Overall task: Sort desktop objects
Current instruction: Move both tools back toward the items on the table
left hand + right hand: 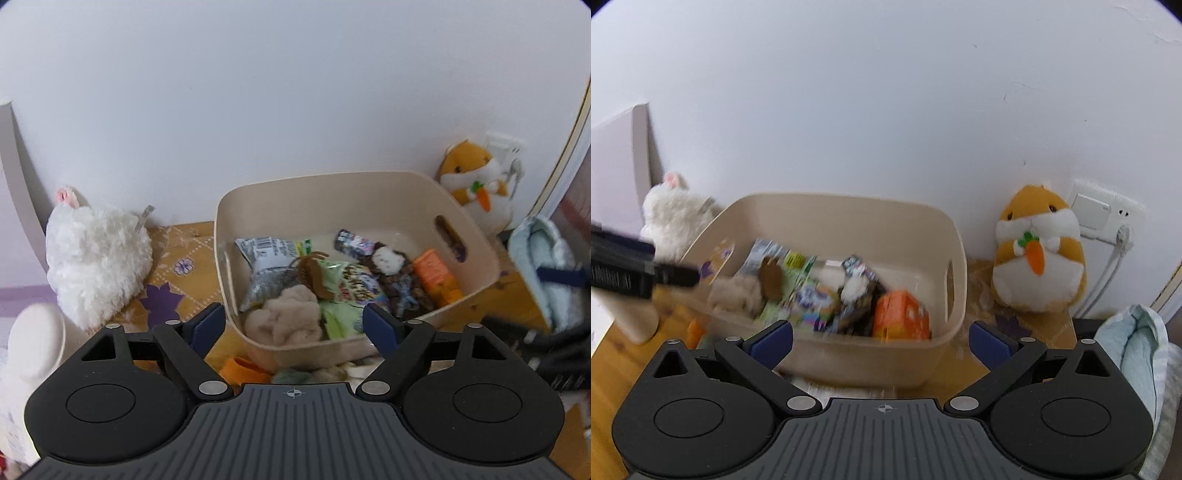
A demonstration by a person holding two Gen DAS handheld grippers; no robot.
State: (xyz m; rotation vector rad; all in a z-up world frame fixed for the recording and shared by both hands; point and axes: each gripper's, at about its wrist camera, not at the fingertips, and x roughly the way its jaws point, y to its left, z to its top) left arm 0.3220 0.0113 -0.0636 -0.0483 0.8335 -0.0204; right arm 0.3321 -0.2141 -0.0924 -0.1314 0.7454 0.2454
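At centre of both wrist views, a beige plastic bin (413, 195) is seen, set on a table covered by a yellow patterned cloth (173, 254), against a white wall. Inside the bin are catalogued: a silver snack packet (264, 269), a brown hair claw (314, 277), a tan fluffy bundle (290, 314), a green printed packet (343, 295), a small brown-and-white plush (389, 266) and an orange box (436, 277). The contents are blurred in the right wrist view.

Left gripper (295, 326): jaws are held wide apart, nothing between them, at the near rim of the bin.
Right gripper (881, 341): jaws are likewise spread wide and empty, before the near wall of the bin (849, 354).

Left of the bin, a white fluffy plush (96, 262) is placed; at upper right, an orange hamster plush with a carrot (1039, 254) is stood beside a wall socket (1104, 214). A pale blue cloth item (1137, 350) is noted at the right edge.
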